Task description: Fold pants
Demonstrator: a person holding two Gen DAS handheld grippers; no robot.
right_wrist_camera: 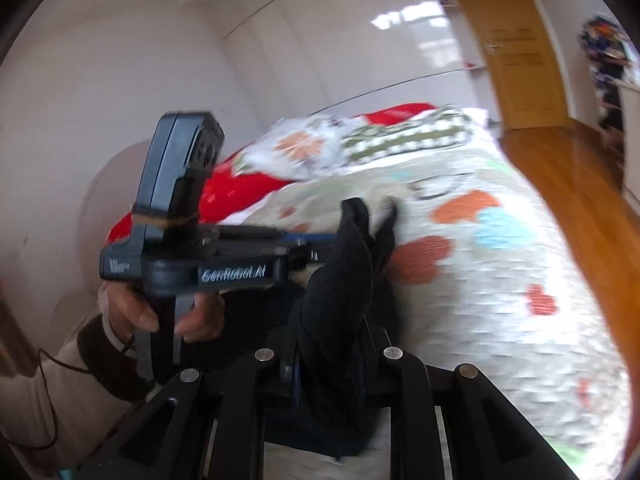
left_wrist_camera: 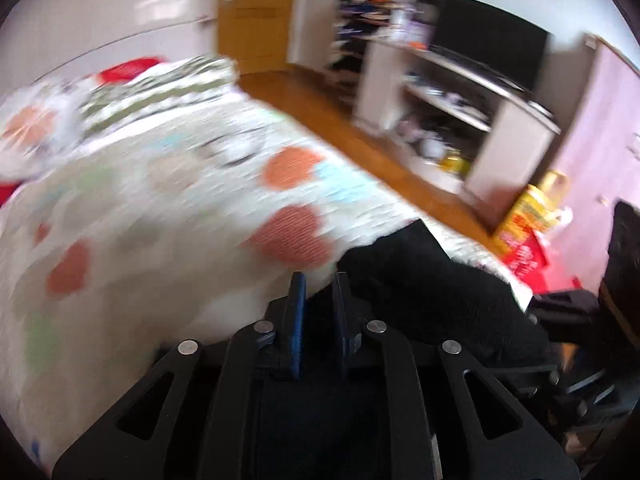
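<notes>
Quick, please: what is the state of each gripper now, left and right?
Left gripper: fingers slightly apart, nothing between them; black pants beside it.
Right gripper: closed on the black pants.

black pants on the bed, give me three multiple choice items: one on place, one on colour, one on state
1. Where do the black fabric pants lie?
A. on the patterned quilted bedspread
B. on the wooden floor
C. on the white shelf unit

2. What colour are the biggest blotches on the bedspread?
A. purple
B. orange-red
C. black

3. What is the right hand-held gripper doing?
A. hanging open, away from the cloth
B. shut on the pants
C. holding a pillow

Answers: 1 A, the dark cloth rests on the bed cover in both views. 2 B, orange-red shapes dot the cover. 3 B, black cloth rises from between its fingers. The left hand-held gripper shows a narrow empty gap.
</notes>
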